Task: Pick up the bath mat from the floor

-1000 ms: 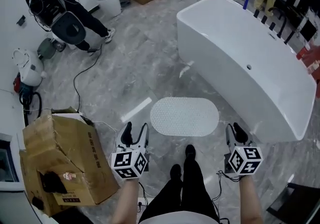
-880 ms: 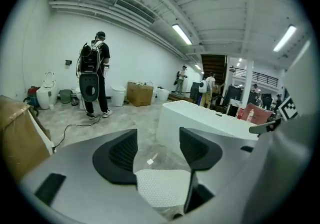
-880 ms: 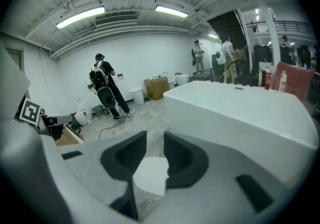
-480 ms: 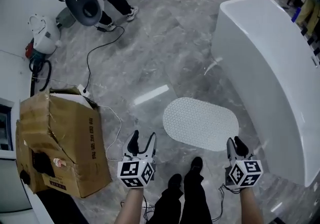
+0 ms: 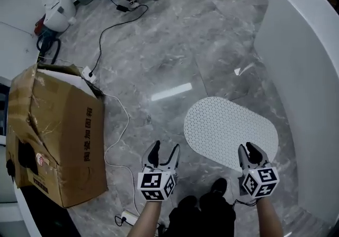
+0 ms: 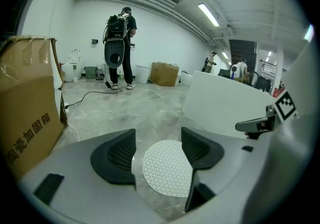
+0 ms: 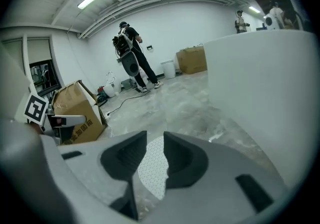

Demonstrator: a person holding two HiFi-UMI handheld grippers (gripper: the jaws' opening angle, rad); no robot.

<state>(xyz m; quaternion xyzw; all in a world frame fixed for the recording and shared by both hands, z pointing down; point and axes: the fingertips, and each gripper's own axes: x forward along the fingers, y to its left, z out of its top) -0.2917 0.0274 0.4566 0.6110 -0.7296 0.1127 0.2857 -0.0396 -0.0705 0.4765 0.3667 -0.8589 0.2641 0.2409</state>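
The white oval bath mat (image 5: 230, 130) lies flat on the grey marble floor beside the bathtub. My left gripper (image 5: 164, 151) hovers left of the mat's near end; its jaws have just been opening and stand wide with nothing between them. In the left gripper view the mat (image 6: 165, 168) shows on the floor beyond the gap of the left gripper (image 6: 157, 143). My right gripper (image 5: 249, 150) hangs over the mat's near right edge, with its jaws apart by a narrow gap and empty. The right gripper view shows the mat (image 7: 152, 168) through the right gripper (image 7: 155, 150).
A white bathtub (image 5: 312, 71) runs along the right. A torn cardboard box (image 5: 53, 130) stands at the left, with a thin cable (image 5: 119, 124) trailing past it. My shoes (image 5: 218, 185) are between the grippers. A person (image 6: 120, 42) stands far back.
Both grippers have come down toward the floor and closer to the mat, which now looks larger. The left jaws stand wider than before.
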